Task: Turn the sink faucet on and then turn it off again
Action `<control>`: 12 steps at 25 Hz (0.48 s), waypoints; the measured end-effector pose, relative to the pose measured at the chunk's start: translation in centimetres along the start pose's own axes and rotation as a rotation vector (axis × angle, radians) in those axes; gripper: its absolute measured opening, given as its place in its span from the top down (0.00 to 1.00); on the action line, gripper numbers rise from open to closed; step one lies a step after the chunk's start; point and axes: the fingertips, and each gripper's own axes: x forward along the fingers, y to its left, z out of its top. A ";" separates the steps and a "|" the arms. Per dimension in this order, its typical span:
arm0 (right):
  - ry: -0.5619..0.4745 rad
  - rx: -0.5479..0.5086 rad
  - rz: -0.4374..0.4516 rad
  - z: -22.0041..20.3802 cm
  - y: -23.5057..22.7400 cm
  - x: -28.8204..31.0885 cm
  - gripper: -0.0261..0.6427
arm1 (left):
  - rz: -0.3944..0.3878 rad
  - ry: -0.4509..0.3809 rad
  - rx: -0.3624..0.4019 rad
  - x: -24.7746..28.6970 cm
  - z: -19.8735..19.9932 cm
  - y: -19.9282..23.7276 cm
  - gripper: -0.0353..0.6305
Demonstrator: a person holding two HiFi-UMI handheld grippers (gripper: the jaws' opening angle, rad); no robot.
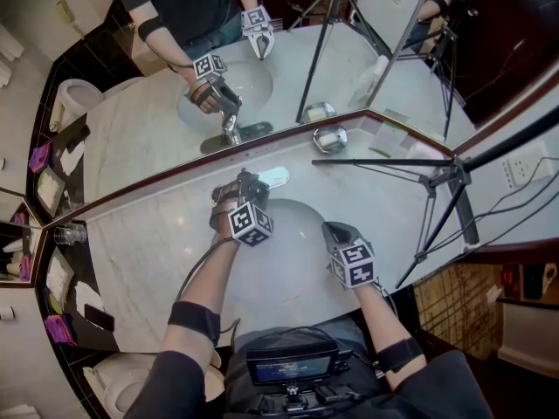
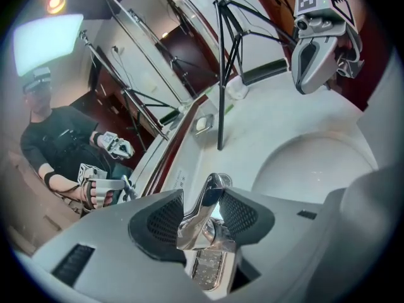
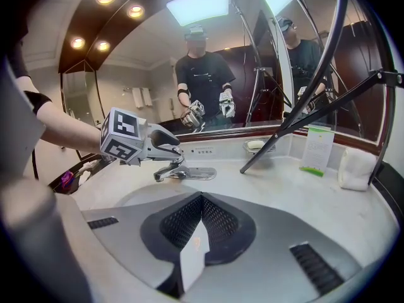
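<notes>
The chrome faucet (image 1: pixel 267 179) stands at the back rim of the white sink basin (image 1: pixel 293 243), just below the mirror. My left gripper (image 1: pixel 244 187) reaches over the basin to it. In the left gripper view the faucet's lever handle (image 2: pixel 206 202) stands upright between the two black pads, which press on its sides. From the right gripper view the left gripper (image 3: pixel 169 149) covers the top of the faucet (image 3: pixel 186 172). No water shows at the spout. My right gripper (image 1: pixel 335 232) hovers over the basin's right edge, jaws together (image 3: pixel 201 223), holding nothing.
A black tripod (image 1: pixel 437 182) stands on the counter right of the basin, one leg crossing behind it. A soap dish (image 1: pixel 330 138) sits by the mirror, a folded card (image 3: pixel 317 149) and towel (image 3: pixel 355 167) lie further right. A drinking glass (image 1: pixel 70 233) stands far left.
</notes>
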 end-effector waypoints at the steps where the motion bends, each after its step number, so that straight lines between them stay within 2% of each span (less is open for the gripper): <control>1: 0.001 0.000 0.000 0.0 0.0 0.0 0.93 | -0.003 -0.005 -0.009 -0.1 0.0 0.2 0.68; 12: -0.004 -0.017 0.022 1.0 0.6 0.7 0.93 | -0.015 -0.037 -0.178 -1.3 -0.8 3.2 0.67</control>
